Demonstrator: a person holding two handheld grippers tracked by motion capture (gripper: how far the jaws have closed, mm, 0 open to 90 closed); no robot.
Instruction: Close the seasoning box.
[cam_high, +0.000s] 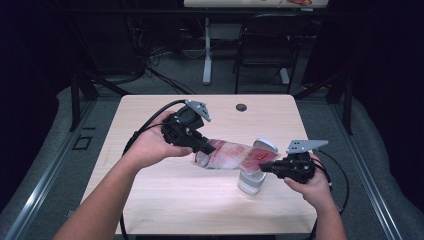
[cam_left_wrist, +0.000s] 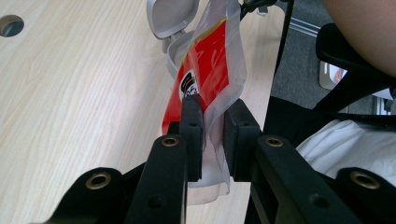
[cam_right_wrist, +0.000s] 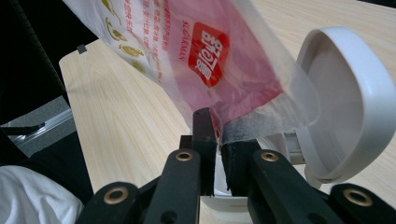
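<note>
High view: left gripper (cam_high: 204, 146) pinches one end of the plastic bag (cam_high: 231, 155), right gripper (cam_high: 267, 167) pinches the other, so the bag spans between them above the table's (cam_high: 150, 200) right half, tilted down toward the white canister (cam_high: 252, 181) near the right edge. Lid (cam_high: 265, 145) already flipped open; bag mouth sits at the opening, so pouring looks underway or imminent. Bag is thin, crinkly, clear film with red print; canister is smooth, round, hard plastic; tabletop is pale wood-grain laminate.

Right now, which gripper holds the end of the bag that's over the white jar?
The right gripper. Its jaws pinch the plastic bag just above the open white jar, while the left gripper pinches the bag's other end, away from the jar.
</note>
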